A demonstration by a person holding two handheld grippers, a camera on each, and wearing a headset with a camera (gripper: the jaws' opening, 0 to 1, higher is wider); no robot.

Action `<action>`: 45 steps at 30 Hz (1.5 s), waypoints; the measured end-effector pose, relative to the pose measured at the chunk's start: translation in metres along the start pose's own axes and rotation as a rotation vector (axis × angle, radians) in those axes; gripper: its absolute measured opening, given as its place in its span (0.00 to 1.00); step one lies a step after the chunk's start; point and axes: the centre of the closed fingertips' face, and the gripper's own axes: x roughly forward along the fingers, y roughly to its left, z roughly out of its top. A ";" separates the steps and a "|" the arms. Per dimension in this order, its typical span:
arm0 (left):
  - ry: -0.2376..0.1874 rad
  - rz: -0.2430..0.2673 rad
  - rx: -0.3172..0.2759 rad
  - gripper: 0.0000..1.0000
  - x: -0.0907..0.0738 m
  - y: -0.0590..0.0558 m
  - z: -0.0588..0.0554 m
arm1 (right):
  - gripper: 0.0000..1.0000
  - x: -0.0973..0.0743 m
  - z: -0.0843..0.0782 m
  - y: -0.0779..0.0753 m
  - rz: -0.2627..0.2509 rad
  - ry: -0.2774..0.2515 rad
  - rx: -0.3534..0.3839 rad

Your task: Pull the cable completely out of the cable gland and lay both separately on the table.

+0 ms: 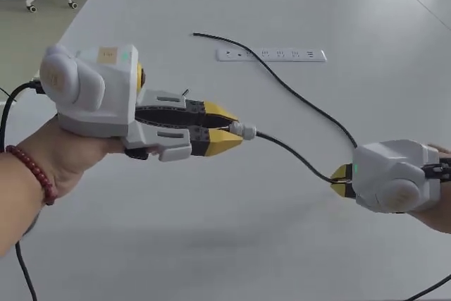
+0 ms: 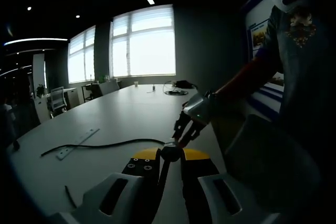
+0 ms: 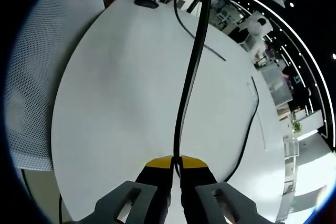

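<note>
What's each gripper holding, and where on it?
Left gripper: the cable gland, pinched by its body. Right gripper: the cable, clamped mid-length, apart from the gland.

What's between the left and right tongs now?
Just black cable spans from the cable gland in the left tongs to the right tongs, over bare table; head view.

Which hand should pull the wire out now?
Probably the right: the right gripper is shut on the cable, so it can pull away while the left gripper, shut on the cable gland, holds that steady.
</note>
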 end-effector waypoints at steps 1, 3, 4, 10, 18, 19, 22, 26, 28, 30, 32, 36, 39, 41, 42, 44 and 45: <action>0.000 0.001 -0.001 0.16 0.000 0.000 0.000 | 0.00 0.000 -0.001 0.001 0.006 -0.002 0.012; 0.002 0.001 0.001 0.16 0.000 0.001 0.000 | 0.00 -0.001 0.000 0.000 0.003 -0.011 0.024; 0.002 0.001 0.000 0.16 0.000 0.001 0.000 | 0.00 -0.002 0.000 -0.001 0.004 -0.016 0.041; 0.007 0.005 0.002 0.16 0.001 0.002 -0.001 | 0.01 -0.005 0.004 0.001 0.002 -0.049 0.082; 0.008 -0.001 -0.001 0.16 0.005 0.000 -0.002 | 0.27 -0.013 0.034 0.002 -0.012 -0.154 0.128; 0.010 0.000 0.000 0.16 0.006 0.000 -0.002 | 0.32 -0.014 0.037 0.001 -0.013 -0.162 0.145; 0.011 0.000 0.000 0.16 0.006 0.000 -0.002 | 0.42 -0.022 0.051 -0.007 -0.047 -0.207 0.144; 0.012 0.000 0.002 0.16 0.006 0.000 -0.001 | 0.59 -0.034 0.072 -0.017 -0.090 -0.283 0.165; 0.013 0.001 0.003 0.16 0.006 0.000 -0.001 | 0.64 -0.041 0.084 -0.017 -0.079 -0.315 0.184; 0.015 0.000 0.003 0.16 0.006 0.000 -0.002 | 0.69 -0.049 0.097 -0.021 -0.102 -0.354 0.157; 0.018 0.002 0.003 0.16 0.006 0.000 -0.003 | 0.76 -0.057 0.113 -0.023 -0.116 -0.400 0.163; 0.023 0.000 0.003 0.16 0.007 -0.002 -0.005 | 0.81 -0.070 0.135 -0.024 -0.115 -0.447 0.143; 0.026 -0.002 0.004 0.16 0.008 -0.002 -0.006 | 0.84 -0.079 0.153 -0.022 -0.117 -0.493 0.115; 0.026 -0.002 0.004 0.16 0.008 -0.003 -0.006 | 0.85 -0.082 0.162 -0.023 -0.124 -0.505 0.101; 0.027 -0.003 0.006 0.16 0.008 -0.003 -0.006 | 0.85 -0.084 0.166 -0.022 -0.117 -0.516 0.096; 0.025 -0.002 0.005 0.16 0.008 -0.003 -0.005 | 0.84 -0.087 0.174 -0.022 -0.124 -0.532 0.083; 0.028 -0.003 0.006 0.16 0.009 -0.003 -0.006 | 0.83 -0.087 0.177 -0.021 -0.115 -0.535 0.081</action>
